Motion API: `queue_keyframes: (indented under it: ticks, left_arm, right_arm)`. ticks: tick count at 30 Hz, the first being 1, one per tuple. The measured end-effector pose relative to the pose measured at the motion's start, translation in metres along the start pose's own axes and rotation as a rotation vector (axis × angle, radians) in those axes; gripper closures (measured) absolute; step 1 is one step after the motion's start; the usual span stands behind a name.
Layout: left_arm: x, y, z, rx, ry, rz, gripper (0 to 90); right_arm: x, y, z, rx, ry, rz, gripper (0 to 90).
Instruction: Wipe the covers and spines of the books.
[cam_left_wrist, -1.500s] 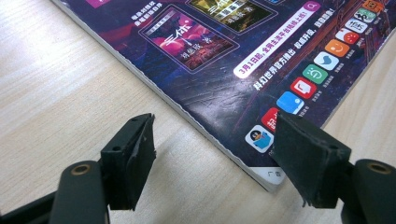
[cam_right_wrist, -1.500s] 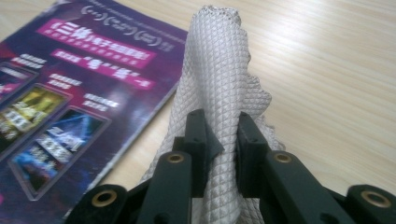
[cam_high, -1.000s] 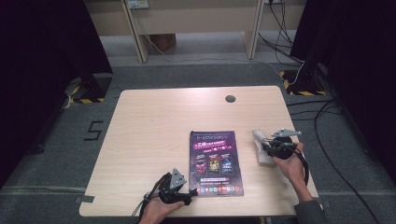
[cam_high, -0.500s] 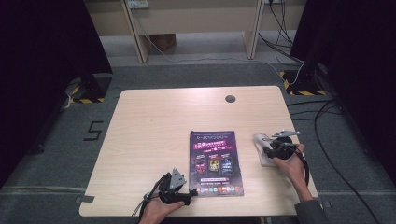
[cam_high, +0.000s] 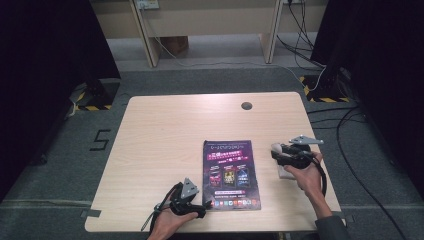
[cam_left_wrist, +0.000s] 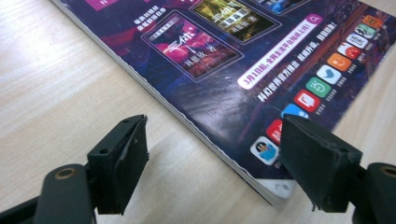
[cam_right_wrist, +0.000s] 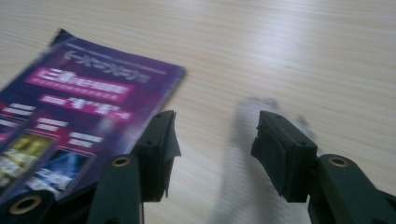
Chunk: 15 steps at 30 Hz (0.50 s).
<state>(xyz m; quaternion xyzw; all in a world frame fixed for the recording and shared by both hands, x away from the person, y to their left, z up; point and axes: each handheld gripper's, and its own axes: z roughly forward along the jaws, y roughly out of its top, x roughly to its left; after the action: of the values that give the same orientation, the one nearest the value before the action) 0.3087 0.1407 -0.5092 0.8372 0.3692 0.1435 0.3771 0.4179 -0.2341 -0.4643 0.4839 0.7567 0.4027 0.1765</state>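
Both grippers' jaws stand apart: left gripper (cam_left_wrist: 212, 168) at the magazine (cam_left_wrist: 243, 60) corner, right gripper (cam_right_wrist: 212, 154), just opening, over the cloth (cam_right_wrist: 247, 186).

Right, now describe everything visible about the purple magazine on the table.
The purple magazine lies flat and closed on the wooden table, toward the person's edge. Its glossy cover shows pink and white headings, three small picture panels and a row of coloured app icons along the near edge. White page edges show thickness. The left gripper stands open astride its near corner, one finger over the cover; whether it touches is unclear.
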Motion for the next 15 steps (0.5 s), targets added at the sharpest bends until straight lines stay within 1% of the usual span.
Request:
queue_keyframes:
  ticks: [2,4,6,8,9,12,15]
  left_arm:
    - [0.003,0.002,0.002,0.001,0.003,-0.007,22.7]
    - [0.007,0.004,0.004,-0.006,0.004,-0.027,22.7]
    - [0.011,0.007,0.007,-0.005,0.006,-0.037,22.7]
    - [0.013,0.008,0.010,-0.002,0.016,-0.042,22.5]
    - [0.014,0.009,0.012,0.002,0.015,-0.041,22.5]
    - [0.016,0.012,0.016,-0.001,0.014,-0.048,22.3]
    - [0.017,0.014,0.019,0.001,0.007,-0.045,22.0]
  right_arm:
    - [0.009,0.001,0.004,0.010,0.040,-0.006,47.1]
    - [0.016,0.001,0.008,0.016,0.060,-0.022,47.3]
    - [0.023,0.002,0.015,0.031,0.082,-0.038,47.3]
    - [0.027,0.002,0.020,0.044,0.107,-0.025,47.3]
    - [0.030,0.001,0.024,0.050,0.122,-0.012,47.3]
    - [0.035,0.001,0.032,0.064,0.138,-0.013,47.5]
    - [0.038,0.001,0.038,0.071,0.162,0.012,47.6]
